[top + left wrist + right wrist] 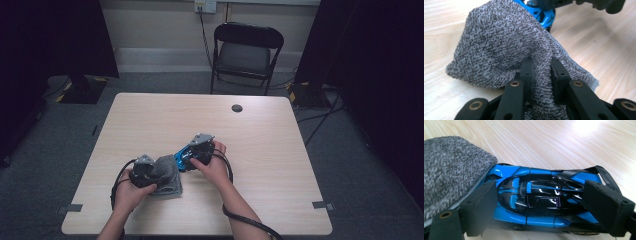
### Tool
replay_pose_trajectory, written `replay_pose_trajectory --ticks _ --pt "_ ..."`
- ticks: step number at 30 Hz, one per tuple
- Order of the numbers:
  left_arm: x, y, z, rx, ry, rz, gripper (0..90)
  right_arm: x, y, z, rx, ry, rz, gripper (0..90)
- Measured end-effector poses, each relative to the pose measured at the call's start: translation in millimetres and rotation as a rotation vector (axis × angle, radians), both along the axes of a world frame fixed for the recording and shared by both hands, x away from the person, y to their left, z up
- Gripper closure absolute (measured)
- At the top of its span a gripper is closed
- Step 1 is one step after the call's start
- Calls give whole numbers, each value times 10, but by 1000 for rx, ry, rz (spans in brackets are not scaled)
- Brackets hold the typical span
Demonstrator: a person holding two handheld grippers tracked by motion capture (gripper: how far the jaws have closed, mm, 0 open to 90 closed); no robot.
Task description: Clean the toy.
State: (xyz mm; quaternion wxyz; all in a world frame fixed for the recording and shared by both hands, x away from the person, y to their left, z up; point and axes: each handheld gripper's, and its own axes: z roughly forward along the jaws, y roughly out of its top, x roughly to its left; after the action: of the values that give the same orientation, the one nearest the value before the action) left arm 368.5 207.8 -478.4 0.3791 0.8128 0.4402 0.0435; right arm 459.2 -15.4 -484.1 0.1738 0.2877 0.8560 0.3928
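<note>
A grey knitted cloth (pixel 167 175) lies partly bunched on the wooden table (pixel 260 150) near its front left. My left gripper (pixel 156 172) is shut on a fold of it. In the left gripper view the cloth (pixel 499 42) rises in a hump pinched between the jaws of my left gripper (pixel 541 75). A glossy blue and black toy car (pixel 182 157) sits just right of the cloth. My right gripper (pixel 189 159) is shut on the car lengthwise. In the right gripper view one pad of my right gripper (pixel 542 202) is at each end of the car (pixel 536 192), and the cloth (pixel 449 175) touches the car's left end.
A black folding chair (pixel 247 50) stands beyond the far edge of the table. A dark round cable hole (pixel 237 108) sits near the far edge. Grey tape marks (pixel 74 207) lie at the front corners. Gripper cables trail off the front edge.
</note>
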Motion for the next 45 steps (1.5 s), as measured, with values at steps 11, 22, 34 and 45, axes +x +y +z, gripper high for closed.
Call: replay_pose_trajectory --ticks 11,22,34,45 --pt "-57 -165 5 -11 15 -65 750 3 0 0 0 -1 1 124" --pt "-92 -335 13 -13 24 -121 749 3 0 0 1 0 1 124" --pt "-113 -466 11 -27 14 -160 748 8 -1 2 0 1 0 124" --pt "-129 -525 40 -71 6 -244 745 6 3 3 1 4 -2 123"
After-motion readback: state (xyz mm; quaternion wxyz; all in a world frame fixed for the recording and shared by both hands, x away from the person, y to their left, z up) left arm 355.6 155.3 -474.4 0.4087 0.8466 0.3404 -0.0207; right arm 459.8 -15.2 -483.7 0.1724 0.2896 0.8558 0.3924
